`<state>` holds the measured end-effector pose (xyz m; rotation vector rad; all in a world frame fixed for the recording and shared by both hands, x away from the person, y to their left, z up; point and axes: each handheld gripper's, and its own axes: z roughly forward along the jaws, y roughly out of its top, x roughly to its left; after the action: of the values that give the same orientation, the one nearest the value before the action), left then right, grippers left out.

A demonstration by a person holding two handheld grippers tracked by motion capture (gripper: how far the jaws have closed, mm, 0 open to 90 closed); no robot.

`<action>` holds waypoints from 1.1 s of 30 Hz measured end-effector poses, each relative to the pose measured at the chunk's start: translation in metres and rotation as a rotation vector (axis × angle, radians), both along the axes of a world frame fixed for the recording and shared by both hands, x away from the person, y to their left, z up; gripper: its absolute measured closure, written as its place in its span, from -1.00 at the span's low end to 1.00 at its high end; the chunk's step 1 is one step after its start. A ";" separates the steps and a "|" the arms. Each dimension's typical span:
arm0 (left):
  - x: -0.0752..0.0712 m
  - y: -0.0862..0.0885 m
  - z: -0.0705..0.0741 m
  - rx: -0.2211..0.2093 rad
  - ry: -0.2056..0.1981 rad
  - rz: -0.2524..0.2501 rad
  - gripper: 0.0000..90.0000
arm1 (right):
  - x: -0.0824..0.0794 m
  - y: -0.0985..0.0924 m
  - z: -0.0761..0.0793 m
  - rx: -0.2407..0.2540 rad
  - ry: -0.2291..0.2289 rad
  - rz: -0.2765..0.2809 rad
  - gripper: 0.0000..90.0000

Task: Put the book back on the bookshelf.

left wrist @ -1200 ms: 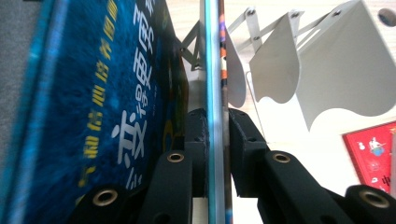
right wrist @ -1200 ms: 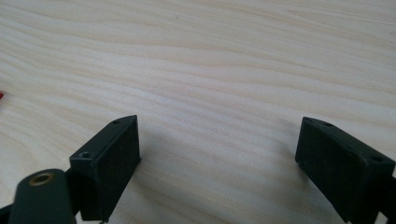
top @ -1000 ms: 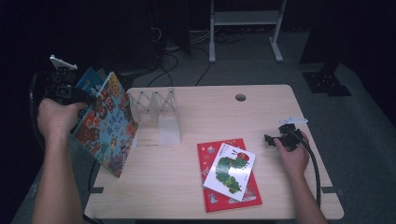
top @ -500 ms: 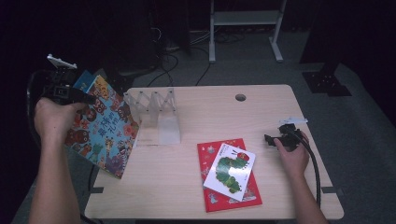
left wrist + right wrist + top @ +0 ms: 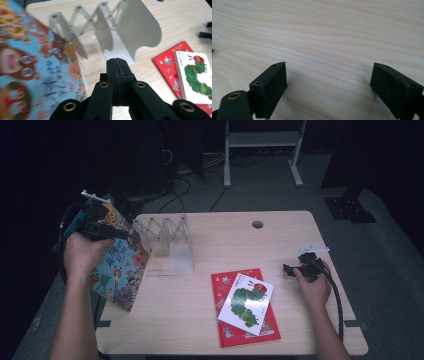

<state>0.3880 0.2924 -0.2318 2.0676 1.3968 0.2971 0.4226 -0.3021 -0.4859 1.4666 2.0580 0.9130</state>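
A colourful picture book (image 5: 119, 265) stands tilted at the table's left edge, blurred in the left gripper view (image 5: 30, 65). My left gripper (image 5: 121, 234) is shut just above it, pointing at the white folding book rack (image 5: 167, 242). Its jaws (image 5: 117, 61) are pressed together with nothing between them, the book to their left, the rack (image 5: 125, 32) ahead. A white caterpillar book (image 5: 246, 302) lies on a red book (image 5: 225, 325) at the front middle. My right gripper (image 5: 290, 269) rests open on the table at the right, with bare wood between its jaws (image 5: 329, 77).
The wooden table (image 5: 225, 230) has a cable hole (image 5: 257, 224) near its far edge. Behind it on the dark floor are a white metal stand (image 5: 260, 140), cables (image 5: 185, 170) and a black base (image 5: 350, 205).
My left hand has moved right and down towards the rack, and the colourful book has sunk lower and leans more. The right gripper has stayed in place.
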 end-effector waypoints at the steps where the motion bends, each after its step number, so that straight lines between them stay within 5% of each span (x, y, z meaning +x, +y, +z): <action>1: 0.000 0.000 0.000 0.000 0.000 0.000 0.99 | 0.000 0.000 0.000 0.000 0.000 0.000 -0.71; 19: -0.002 -0.049 -0.064 0.030 0.048 -0.183 0.91 | 0.000 0.000 0.000 -0.001 -0.001 0.005 -0.71; 27: -0.008 -0.064 -0.100 0.066 0.042 -0.248 0.66 | -0.001 0.000 0.000 -0.001 0.000 0.003 -0.72; 33: -0.015 -0.076 -0.137 0.079 0.022 -0.299 0.26 | -0.001 0.001 0.000 -0.002 -0.001 -0.006 -0.73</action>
<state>0.3734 0.2166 -0.3684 2.3131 1.0813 0.2065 0.4215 -0.3015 -0.4860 1.4702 2.0526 0.9086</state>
